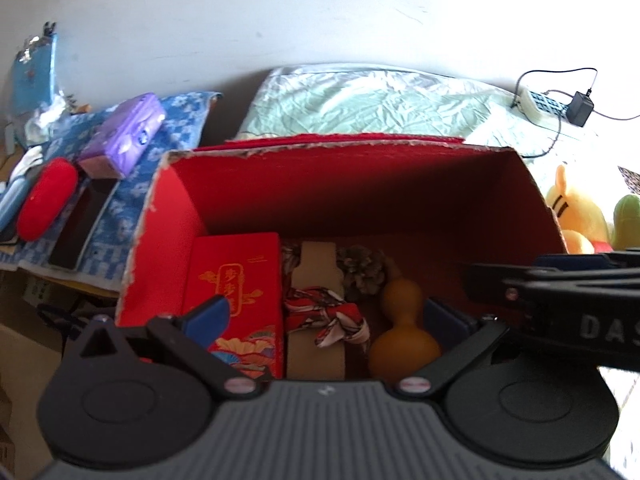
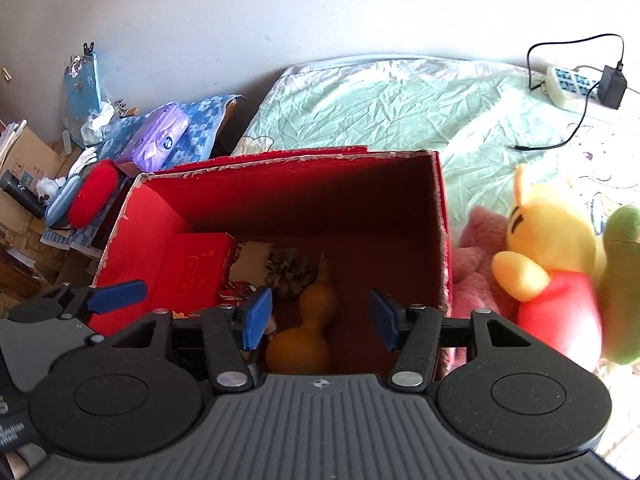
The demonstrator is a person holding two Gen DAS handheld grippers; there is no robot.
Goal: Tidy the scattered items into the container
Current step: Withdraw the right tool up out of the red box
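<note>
Left gripper (image 1: pixel 326 314) jaws wide apart, empty, above red box (image 1: pixel 360 184); right gripper (image 2: pixel 320 318) likewise, over gourd (image 2: pixel 304 332).

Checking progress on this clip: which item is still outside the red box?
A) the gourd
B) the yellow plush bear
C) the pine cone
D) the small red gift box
B: the yellow plush bear lies on the bed to the right of the red box, while the gourd, pine cone and small red gift box sit inside it.
</note>
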